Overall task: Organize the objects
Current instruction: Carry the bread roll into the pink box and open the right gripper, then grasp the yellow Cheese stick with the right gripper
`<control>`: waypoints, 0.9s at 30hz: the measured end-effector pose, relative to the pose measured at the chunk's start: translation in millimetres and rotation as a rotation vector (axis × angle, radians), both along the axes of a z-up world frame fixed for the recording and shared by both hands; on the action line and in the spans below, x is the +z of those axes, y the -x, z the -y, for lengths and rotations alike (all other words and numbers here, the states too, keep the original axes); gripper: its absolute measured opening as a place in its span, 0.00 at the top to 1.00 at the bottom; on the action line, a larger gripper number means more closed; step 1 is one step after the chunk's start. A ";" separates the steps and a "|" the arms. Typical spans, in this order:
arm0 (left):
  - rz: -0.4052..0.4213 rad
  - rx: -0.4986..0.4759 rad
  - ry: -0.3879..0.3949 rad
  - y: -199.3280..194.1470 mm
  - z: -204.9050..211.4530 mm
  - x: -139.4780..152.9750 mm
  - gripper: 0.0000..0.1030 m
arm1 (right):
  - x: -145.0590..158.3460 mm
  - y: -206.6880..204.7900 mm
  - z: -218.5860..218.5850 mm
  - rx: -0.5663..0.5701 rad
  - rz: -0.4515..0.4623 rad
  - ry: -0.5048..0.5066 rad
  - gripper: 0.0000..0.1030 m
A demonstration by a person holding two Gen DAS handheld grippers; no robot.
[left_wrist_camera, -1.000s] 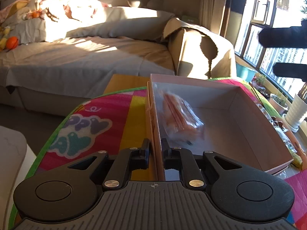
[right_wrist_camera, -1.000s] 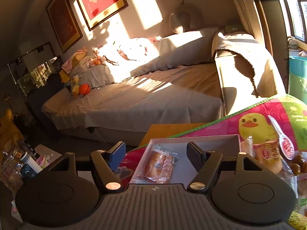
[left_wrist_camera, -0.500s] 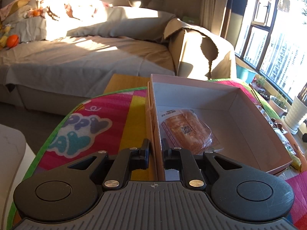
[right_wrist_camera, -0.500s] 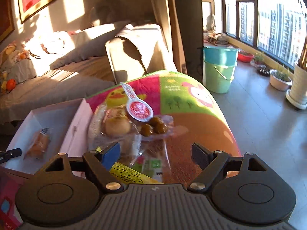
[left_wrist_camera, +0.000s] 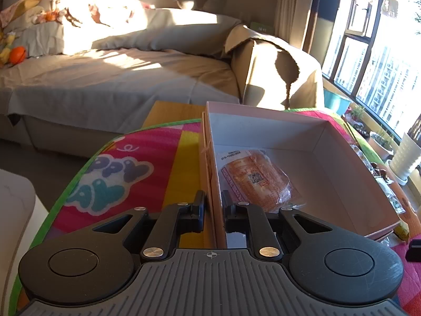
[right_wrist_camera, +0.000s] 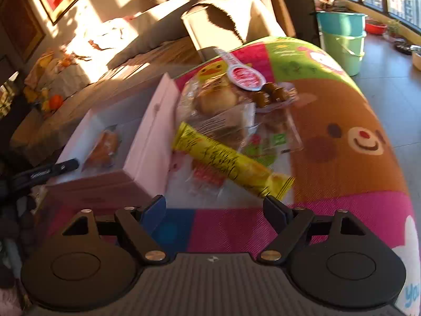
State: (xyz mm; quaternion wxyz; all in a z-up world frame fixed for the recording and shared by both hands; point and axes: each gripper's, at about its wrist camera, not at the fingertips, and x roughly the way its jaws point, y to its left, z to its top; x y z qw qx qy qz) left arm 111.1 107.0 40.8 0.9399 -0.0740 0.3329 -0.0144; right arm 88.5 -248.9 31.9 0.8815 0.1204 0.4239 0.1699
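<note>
A pink cardboard box (left_wrist_camera: pixel 350 163) sits on a colourful play mat. My left gripper (left_wrist_camera: pixel 212 206) is shut on the box's near left wall. A wrapped bread bun (left_wrist_camera: pixel 256 180) lies flat inside the box, also seen as the bun (right_wrist_camera: pixel 104 148) in the right wrist view, beside the box (right_wrist_camera: pixel 147 142). My right gripper (right_wrist_camera: pixel 214 208) is open and empty, low over the mat, just short of a yellow snack packet (right_wrist_camera: pixel 229 162). Behind that packet lies a heap of clear-wrapped snacks (right_wrist_camera: pixel 223 105) with a red-and-white spoon-shaped packet (right_wrist_camera: pixel 243 72) on top.
The play mat (right_wrist_camera: pixel 342 137) covers a low table. A cloth-covered sofa (left_wrist_camera: pixel 110 79) stands behind it. Green and teal buckets (right_wrist_camera: pixel 342 39) stand on the floor at the right, with plant pots (left_wrist_camera: pixel 405 155) by the window.
The right gripper swung from over the box to the snack heap and dropped lower, close to the yellow packet. The bun fell flat in the box. The left gripper stayed clamped on the wall.
</note>
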 end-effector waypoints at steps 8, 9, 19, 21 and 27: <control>0.002 -0.002 -0.001 0.6 -0.5 -0.1 0.85 | 23.2 -0.2 -47.7 0.106 0.250 0.399 0.20; 0.002 -0.002 -0.001 0.7 -0.5 -0.1 0.85 | 20.4 -6.1 -49.9 0.117 0.259 0.427 0.20; 0.005 -0.001 0.004 2.0 -2.1 -0.7 0.85 | 1.0 -13.7 -27.2 0.089 0.118 0.267 0.20; 0.005 -0.001 0.005 2.3 -2.1 -0.7 0.85 | 9.6 -2.1 -25.1 0.128 0.090 0.169 0.20; 0.005 -0.001 0.004 2.9 -1.7 -0.1 0.85 | 23.2 12.8 -49.7 0.165 0.215 0.344 0.20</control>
